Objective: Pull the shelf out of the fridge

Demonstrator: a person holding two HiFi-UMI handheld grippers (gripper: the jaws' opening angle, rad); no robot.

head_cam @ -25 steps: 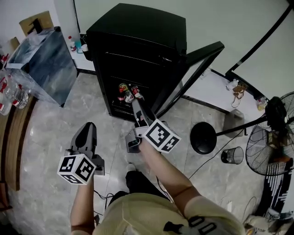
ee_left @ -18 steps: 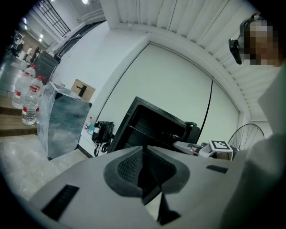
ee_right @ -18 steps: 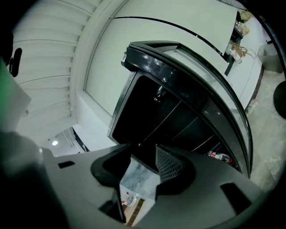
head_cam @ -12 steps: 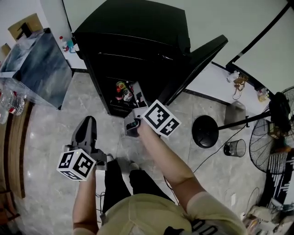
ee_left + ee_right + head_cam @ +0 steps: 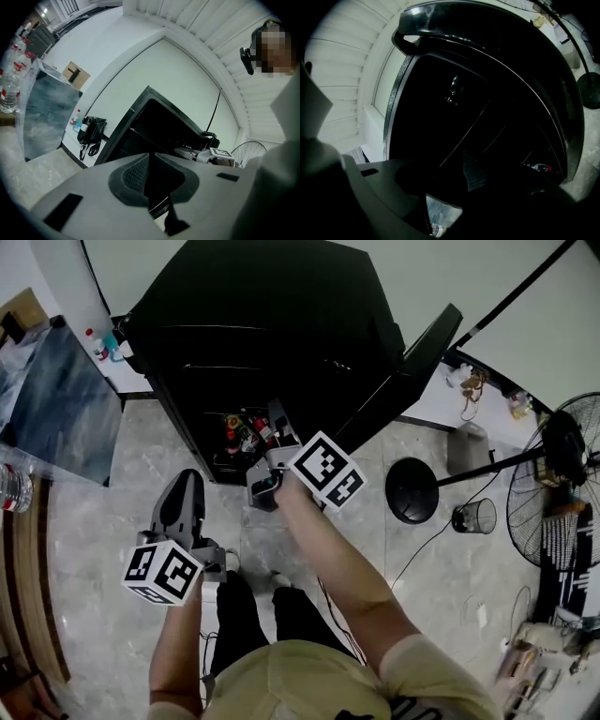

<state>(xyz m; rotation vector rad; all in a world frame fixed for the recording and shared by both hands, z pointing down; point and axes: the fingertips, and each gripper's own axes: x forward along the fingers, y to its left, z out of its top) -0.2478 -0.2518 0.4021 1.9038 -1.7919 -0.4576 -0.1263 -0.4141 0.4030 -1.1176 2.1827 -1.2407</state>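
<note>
The black fridge (image 5: 262, 296) stands with its door (image 5: 403, 371) swung open to the right. Thin wire shelves (image 5: 468, 129) cross its dark inside, and cans and bottles (image 5: 246, 430) stand on a lower one. My right gripper (image 5: 277, 418) reaches into the opening just beside those cans. In the right gripper view its jaws (image 5: 464, 183) are lost in the dark, so its state and any contact with a shelf are unclear. My left gripper (image 5: 190, 482) hangs outside the fridge, low and left of it, pointing toward it. Its pads (image 5: 136, 176) meet with nothing between them.
A fan (image 5: 562, 474) on a round black base (image 5: 412, 490) stands to the right of the door, with a small bin (image 5: 473, 516) beside it. A glass-topped table (image 5: 52, 399) stands left of the fridge, and a black bag (image 5: 91, 133) sits against the wall.
The person has stepped closer to the fridge. My right gripper has gone forward into the opening. The left gripper has stayed low, shut and empty.
</note>
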